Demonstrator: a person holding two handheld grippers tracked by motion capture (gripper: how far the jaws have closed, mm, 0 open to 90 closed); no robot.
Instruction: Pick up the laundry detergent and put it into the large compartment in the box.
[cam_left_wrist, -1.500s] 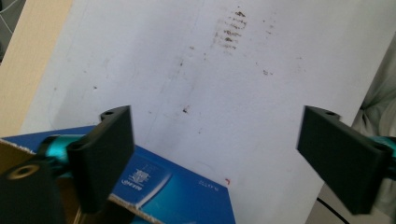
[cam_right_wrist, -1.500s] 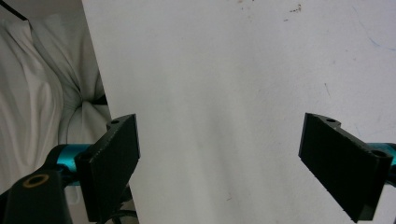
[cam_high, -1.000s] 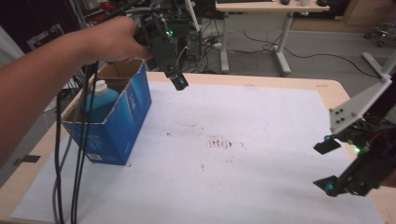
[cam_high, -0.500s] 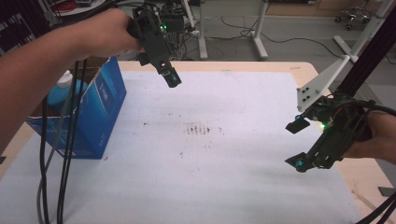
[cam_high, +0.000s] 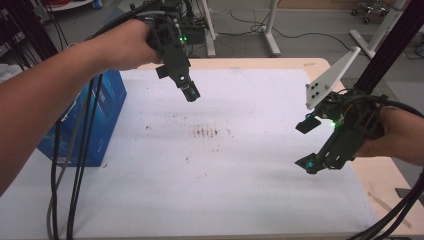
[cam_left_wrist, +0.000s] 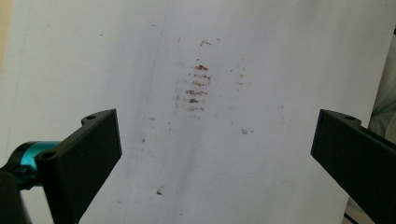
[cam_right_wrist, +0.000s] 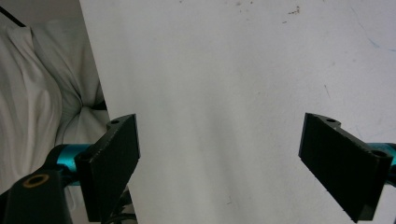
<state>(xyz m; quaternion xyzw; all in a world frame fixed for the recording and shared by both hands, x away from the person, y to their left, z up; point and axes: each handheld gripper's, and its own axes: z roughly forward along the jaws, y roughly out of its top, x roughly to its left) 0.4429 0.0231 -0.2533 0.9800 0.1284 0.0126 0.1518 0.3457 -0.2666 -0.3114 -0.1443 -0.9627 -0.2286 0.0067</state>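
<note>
My left gripper (cam_high: 179, 82) hangs over the far part of the white mat (cam_high: 250, 190), held by a hand that comes in from the left. Its jaws stand wide open in the left gripper view (cam_left_wrist: 215, 158), with nothing between them, above a patch of brown smudges (cam_left_wrist: 195, 88). Over the mat's right edge, my right gripper (cam_high: 307, 145) is also open and holds nothing (cam_right_wrist: 219, 158); a grey three-cornered plate (cam_high: 330, 80) sits on top of it.
A blue cardboard box (cam_high: 107, 100) stands at the mat's left edge, with black cables (cam_high: 75, 170) hanging in front of it. The brown smudges (cam_high: 205, 132) mark the mat's middle. White cloth (cam_right_wrist: 37, 93) lies past the mat's edge. Desk legs and cables stand beyond the table.
The left gripper has moved away from the blue box toward the smudged middle of the mat. The right gripper has come a little leftward over the mat's right edge. Both stay open.
</note>
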